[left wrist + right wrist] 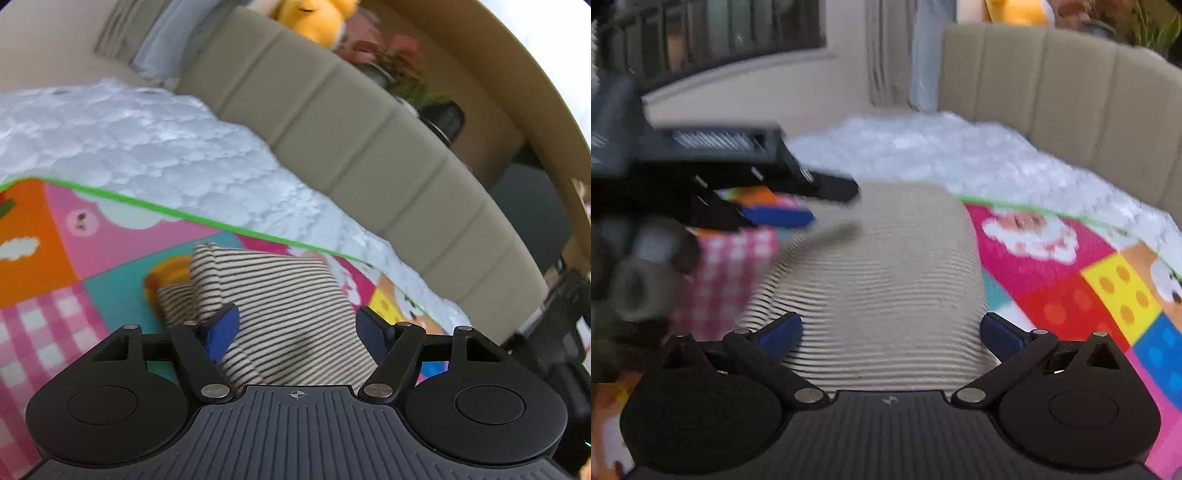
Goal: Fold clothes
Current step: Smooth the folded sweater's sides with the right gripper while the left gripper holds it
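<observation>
Between the spread blue fingers of the left hand-held gripper (297, 328) a striped garment (273, 306) is seen, with nothing pinched; its jaws stand wide apart above the cloth. The right hand-held gripper (891, 330) is likewise held spread over the same striped garment (886, 280), and nothing is gripped by it. In the right wrist view the left hand-held gripper (798, 206) is caught as a blurred shape at the garment's left edge. The garment is laid in a compact, layered bundle on a bright patterned play mat (74, 258), which is spread over a white textured bedcover (155, 147) beside a beige padded headboard (332, 129). Doubled edges are visible at the left side, so some folding is judged present; whether more is wanted cannot be told. The knit is judged light, soft and limp, likely to sag and slip out of alignment. A hold would best be taken at a corner or a folded edge, through all layers.
</observation>
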A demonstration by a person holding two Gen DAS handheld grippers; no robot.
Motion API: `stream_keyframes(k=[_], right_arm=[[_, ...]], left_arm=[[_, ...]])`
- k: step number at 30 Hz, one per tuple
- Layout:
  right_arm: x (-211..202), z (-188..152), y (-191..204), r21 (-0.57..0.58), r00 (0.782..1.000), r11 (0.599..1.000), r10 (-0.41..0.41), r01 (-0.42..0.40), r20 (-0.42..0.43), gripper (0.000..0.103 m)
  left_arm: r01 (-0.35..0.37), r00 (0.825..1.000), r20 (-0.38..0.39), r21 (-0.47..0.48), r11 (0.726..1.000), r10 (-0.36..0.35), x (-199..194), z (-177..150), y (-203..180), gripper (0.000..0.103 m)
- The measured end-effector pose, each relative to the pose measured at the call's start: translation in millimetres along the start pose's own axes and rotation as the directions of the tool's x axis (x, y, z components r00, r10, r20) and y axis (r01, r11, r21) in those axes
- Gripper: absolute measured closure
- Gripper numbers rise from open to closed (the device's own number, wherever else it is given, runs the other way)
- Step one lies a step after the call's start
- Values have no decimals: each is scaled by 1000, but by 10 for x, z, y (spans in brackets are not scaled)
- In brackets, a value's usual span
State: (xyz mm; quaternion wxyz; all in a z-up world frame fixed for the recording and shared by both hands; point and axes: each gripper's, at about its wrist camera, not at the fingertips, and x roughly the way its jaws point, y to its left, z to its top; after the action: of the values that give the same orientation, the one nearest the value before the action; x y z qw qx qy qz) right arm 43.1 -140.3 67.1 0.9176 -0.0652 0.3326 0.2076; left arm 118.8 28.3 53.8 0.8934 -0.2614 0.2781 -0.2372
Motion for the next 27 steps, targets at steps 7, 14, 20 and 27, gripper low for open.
stream_keyframes(k=[7,14,20,27], right_arm=[[220,-155,236,-130,996,989,-78,72,-44,0],[245,-144,230,-131,995,989,-82,73,-62,0],[170,-113,280,-153,994,986,-84,72,-74,0],[-172,52,174,-70,997,996,55,-50,62,0]], left_arm=[[-23,999,46,29,999,22,-127,71,-38,29],[-48,995,93,57,997,43,-254,141,-76,32],[-23,1000,1,32,999,23,-37,-17,-20,31],[-56,997,-49,-34,998,54,111,-67,223,38]])
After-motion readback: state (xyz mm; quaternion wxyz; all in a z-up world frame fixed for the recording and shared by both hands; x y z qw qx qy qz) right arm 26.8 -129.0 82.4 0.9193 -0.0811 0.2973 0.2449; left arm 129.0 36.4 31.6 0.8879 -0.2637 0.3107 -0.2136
